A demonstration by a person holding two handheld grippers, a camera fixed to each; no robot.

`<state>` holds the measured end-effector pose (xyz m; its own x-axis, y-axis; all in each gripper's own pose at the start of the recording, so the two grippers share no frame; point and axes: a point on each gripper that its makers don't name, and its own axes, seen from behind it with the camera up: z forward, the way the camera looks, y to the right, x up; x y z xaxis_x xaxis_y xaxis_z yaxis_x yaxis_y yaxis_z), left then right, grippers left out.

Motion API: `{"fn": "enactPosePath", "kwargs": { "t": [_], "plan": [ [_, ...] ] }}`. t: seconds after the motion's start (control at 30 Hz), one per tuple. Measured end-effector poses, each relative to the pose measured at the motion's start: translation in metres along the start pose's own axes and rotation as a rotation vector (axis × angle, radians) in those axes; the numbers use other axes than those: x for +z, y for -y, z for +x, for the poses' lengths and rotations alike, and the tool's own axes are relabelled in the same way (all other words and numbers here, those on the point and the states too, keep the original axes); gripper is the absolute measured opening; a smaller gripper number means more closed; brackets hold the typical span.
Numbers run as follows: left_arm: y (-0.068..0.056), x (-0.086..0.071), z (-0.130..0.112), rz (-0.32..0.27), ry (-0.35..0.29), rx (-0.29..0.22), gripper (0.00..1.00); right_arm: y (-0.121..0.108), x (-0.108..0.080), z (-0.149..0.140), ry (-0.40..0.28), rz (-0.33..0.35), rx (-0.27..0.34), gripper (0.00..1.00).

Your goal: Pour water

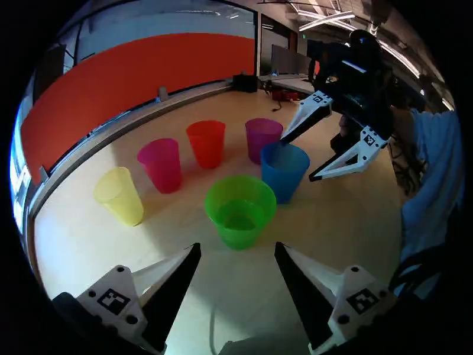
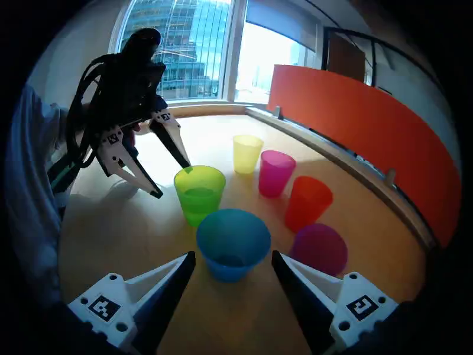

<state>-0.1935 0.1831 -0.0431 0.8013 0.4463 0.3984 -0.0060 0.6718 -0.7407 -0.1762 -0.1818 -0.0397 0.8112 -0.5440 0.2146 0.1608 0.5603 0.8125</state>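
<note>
Nearest in the left gripper view, the left gripper (image 1: 236, 275) has its fingers spread wide and holds nothing. It is aimed at the green cup (image 1: 240, 210), which stands upright on the table (image 1: 343, 225) just ahead of the tips. In the right gripper view the right gripper (image 2: 232, 269) is likewise released, its fingers flanking the blue cup (image 2: 233, 244) without pressing on it (a gap shows on either side).

I judge the pour not yet begun. Neither cup is grasped or lifted, so gripping, raising and tipping are all left to do.

The green cup is translucent, with what looks like water partway up. The blue cup stands just beside it, and I cannot tell whether it holds anything.

Farther off, a yellow cup (image 1: 120, 195), pink cup (image 1: 161, 164), orange cup (image 1: 207, 142) and purple cup (image 1: 262, 137) stand upright in an arc. Behind them is an orange wall panel (image 1: 148, 71).
</note>
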Motion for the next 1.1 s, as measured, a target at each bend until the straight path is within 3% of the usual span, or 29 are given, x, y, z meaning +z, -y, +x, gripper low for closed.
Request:
{"fn": "enactPosePath", "kwargs": {
  "t": [0.33,0.67,0.87,1.1],
  "plan": [
    [0.002,-0.019,0.001,0.073,-0.050,-0.030,0.93,-0.004,-0.035,-0.010,-0.020,-0.074,0.048,1.00],
    [0.006,-0.049,0.002,0.164,-0.127,-0.087,0.93,-0.015,-0.072,-0.018,-0.076,-0.193,0.134,1.00],
    [0.019,-0.070,0.009,0.247,-0.208,-0.114,0.93,-0.024,-0.092,-0.016,-0.127,-0.276,0.182,1.00],
    [0.039,-0.092,0.020,0.354,-0.317,-0.162,0.92,-0.054,-0.114,-0.002,-0.205,-0.421,0.237,1.00]
  ]
}}
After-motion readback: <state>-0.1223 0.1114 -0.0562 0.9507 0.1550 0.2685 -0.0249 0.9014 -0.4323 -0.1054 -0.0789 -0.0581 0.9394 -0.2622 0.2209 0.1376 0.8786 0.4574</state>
